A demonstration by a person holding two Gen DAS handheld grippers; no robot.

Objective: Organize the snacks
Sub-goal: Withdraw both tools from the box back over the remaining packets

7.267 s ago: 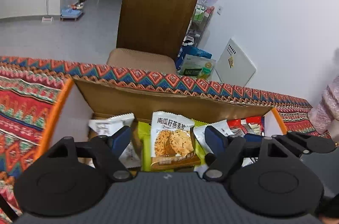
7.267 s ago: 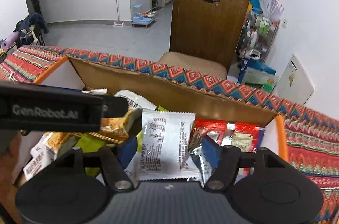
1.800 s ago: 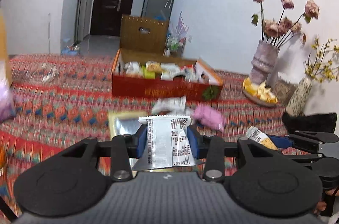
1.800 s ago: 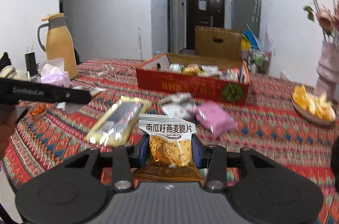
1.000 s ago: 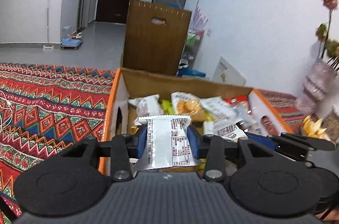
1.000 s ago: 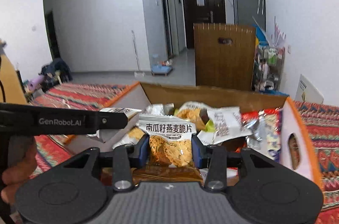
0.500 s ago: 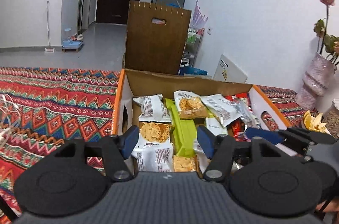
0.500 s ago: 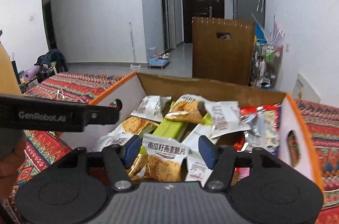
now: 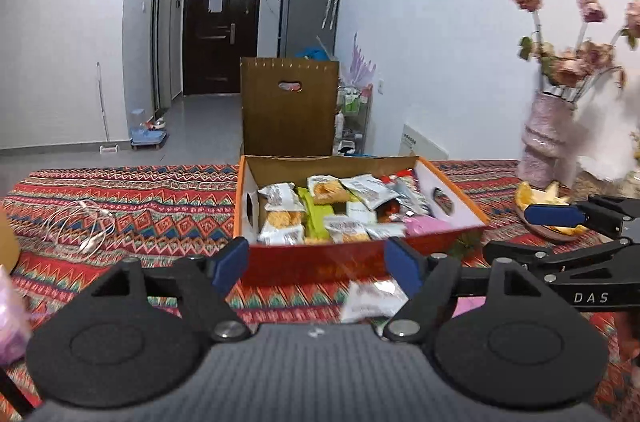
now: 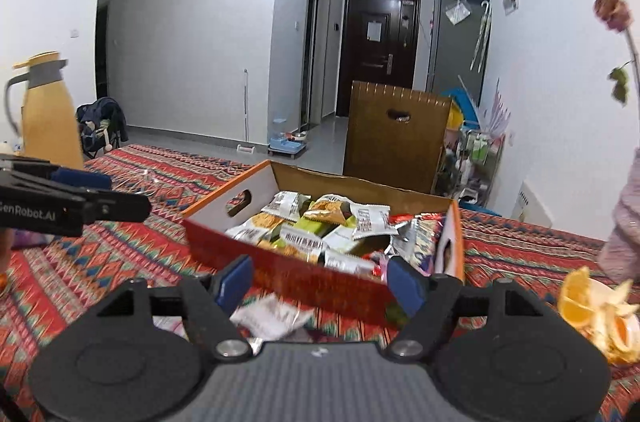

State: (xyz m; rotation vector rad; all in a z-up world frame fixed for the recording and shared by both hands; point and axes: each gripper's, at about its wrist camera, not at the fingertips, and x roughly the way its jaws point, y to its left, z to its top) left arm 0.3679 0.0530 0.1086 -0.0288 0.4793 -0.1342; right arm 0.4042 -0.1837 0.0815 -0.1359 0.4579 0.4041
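Hiding behind left tool (image 9: 316, 266): blurred packet (image 9: 374, 300).

Left gripper (image 9: 316, 266): jaws spread wide, just been opening, nothing between the blue pads (image 9: 230, 264). Right gripper (image 10: 318, 282): same, jaws apart and just been opening, empty. Both point forward and slightly down, side by side, each visible in the other's view.

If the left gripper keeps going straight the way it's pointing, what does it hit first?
Most likely the red front wall of the snack box, which sits straight ahead of the open, empty left gripper; depth is hard to judge.
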